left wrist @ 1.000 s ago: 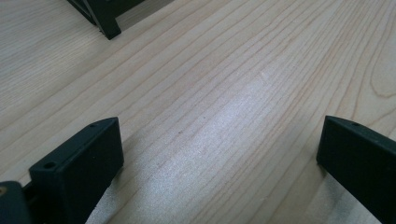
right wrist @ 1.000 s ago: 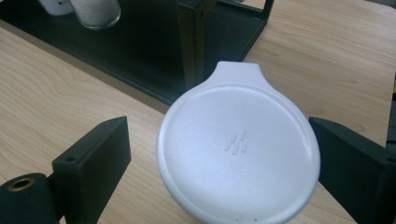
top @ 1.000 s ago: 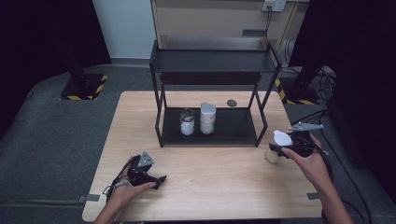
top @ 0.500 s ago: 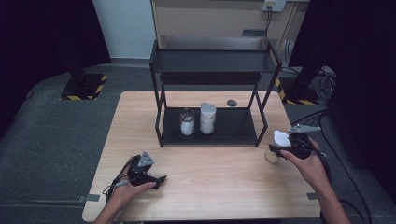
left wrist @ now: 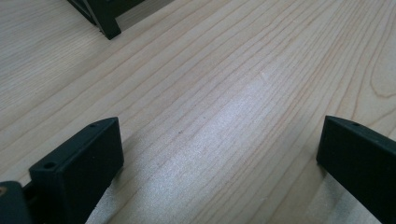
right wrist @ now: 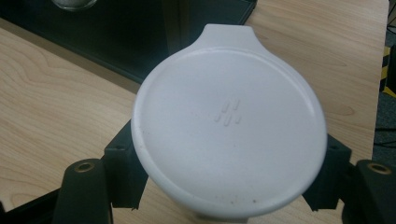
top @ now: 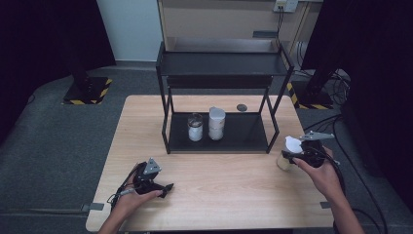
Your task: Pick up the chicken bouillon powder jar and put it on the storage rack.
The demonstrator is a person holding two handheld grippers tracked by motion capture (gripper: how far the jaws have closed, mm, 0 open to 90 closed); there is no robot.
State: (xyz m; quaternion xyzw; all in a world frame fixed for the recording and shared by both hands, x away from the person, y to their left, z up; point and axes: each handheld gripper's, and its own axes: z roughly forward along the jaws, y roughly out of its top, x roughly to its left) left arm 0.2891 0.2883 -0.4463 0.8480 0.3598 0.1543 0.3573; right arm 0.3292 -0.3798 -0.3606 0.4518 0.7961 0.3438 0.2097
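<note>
A jar with a round white tabbed lid [right wrist: 229, 126] stands on the wooden table near its right edge [top: 287, 158]. My right gripper [top: 289, 157] reaches it from the right. Its black jaws have just been closing and now press the jar's sides under the lid [right wrist: 224, 175]. The lid hides the jar's body in the right gripper view. My left gripper [top: 167, 187] rests low on the table at the front left. Its jaws stand wide apart over bare wood [left wrist: 219, 154], with nothing between them.
A black two-tier rack [top: 221, 70] stands at the table's back middle. On its lower shelf are a glass jar [top: 195, 127] and a taller white-lidded jar [top: 216, 123]. A small dark disc [top: 241, 107] lies behind the rack. The rack's foot [left wrist: 108, 29] shows ahead of my left gripper.
Both hands and the jar keep their places; no shift shows in the high view.
</note>
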